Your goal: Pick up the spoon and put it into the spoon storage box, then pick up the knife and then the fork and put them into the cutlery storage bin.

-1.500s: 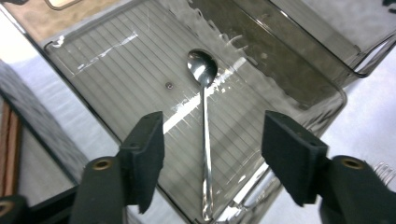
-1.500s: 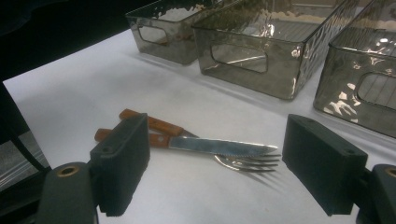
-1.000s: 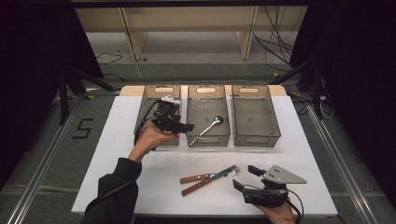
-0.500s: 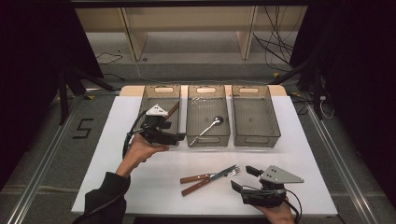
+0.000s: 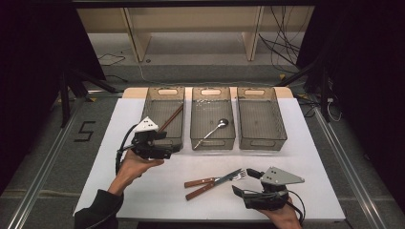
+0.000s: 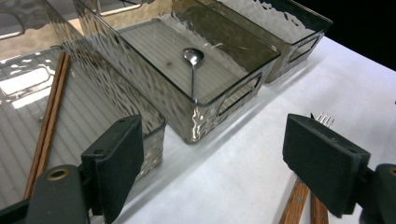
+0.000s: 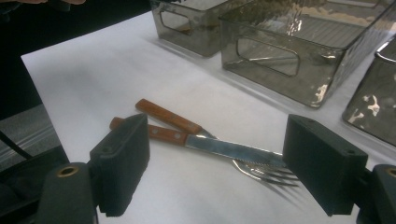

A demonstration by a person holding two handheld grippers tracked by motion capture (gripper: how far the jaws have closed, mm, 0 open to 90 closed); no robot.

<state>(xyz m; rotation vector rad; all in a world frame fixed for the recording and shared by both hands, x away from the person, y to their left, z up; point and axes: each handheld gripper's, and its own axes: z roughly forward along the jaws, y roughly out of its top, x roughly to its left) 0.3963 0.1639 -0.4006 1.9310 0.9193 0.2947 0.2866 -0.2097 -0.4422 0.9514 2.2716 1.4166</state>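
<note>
A white tabletop (image 5: 317, 157) carries clear smoked bins along its far edge. The middle bin (image 5: 193, 120) holds a metal spoon (image 5: 213, 130), lying slantwise with its bowl to the far right and its handle tip against the near wall. The right bin (image 5: 282, 125) stands just beside it. On the grey floor to the left is a black figure 5 (image 5: 85, 131). Beyond the table stands a pale wooden frame (image 5: 137, 40), with black cables (image 5: 282, 51) trailing at the far right.

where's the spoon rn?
In the high view the spoon lies in the middle bin, bowl toward the back and handle running to the front-left corner. The chopsticks are in the bin to its left.
</note>
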